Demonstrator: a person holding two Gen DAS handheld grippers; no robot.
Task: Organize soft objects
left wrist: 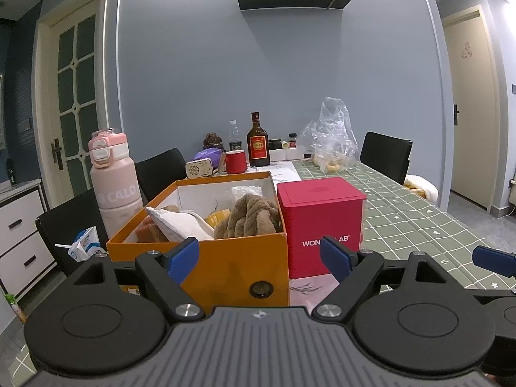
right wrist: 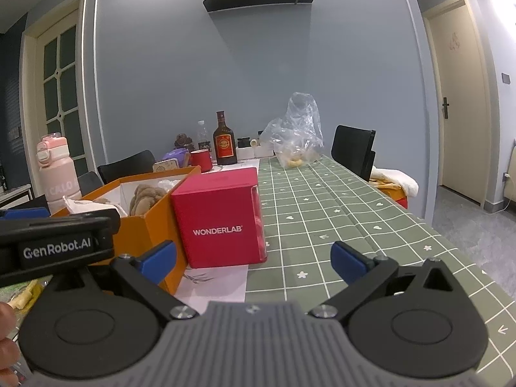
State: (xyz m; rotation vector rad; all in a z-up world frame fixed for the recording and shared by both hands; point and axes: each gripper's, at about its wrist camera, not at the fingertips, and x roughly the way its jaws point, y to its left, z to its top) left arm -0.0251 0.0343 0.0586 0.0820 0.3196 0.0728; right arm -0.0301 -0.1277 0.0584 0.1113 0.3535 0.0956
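2 grippers hung open before the orange box (left wrist: 206,258), nothing held.

Box sat near-left on the table (right wrist: 338,225), touching a red cube (left wrist: 319,222) on its right; long axis ran near to far. Inside: brown knotted plush (left wrist: 251,216) at right, white cloth (left wrist: 180,222) at left w/ smth orange under it, hard to make out; a yellow item between was mostly hidden. Left gripper (left wrist: 259,256) was level, aimed at box front, blue fingers (left wrist: 183,256) wide apart; its body cut off the box's lower edge. Right gripper (right wrist: 254,261) pointed past the cube, fingers (right wrist: 350,262) apart too. A hand (right wrist: 6,338) was cut off at the left edge of the right wrist view.
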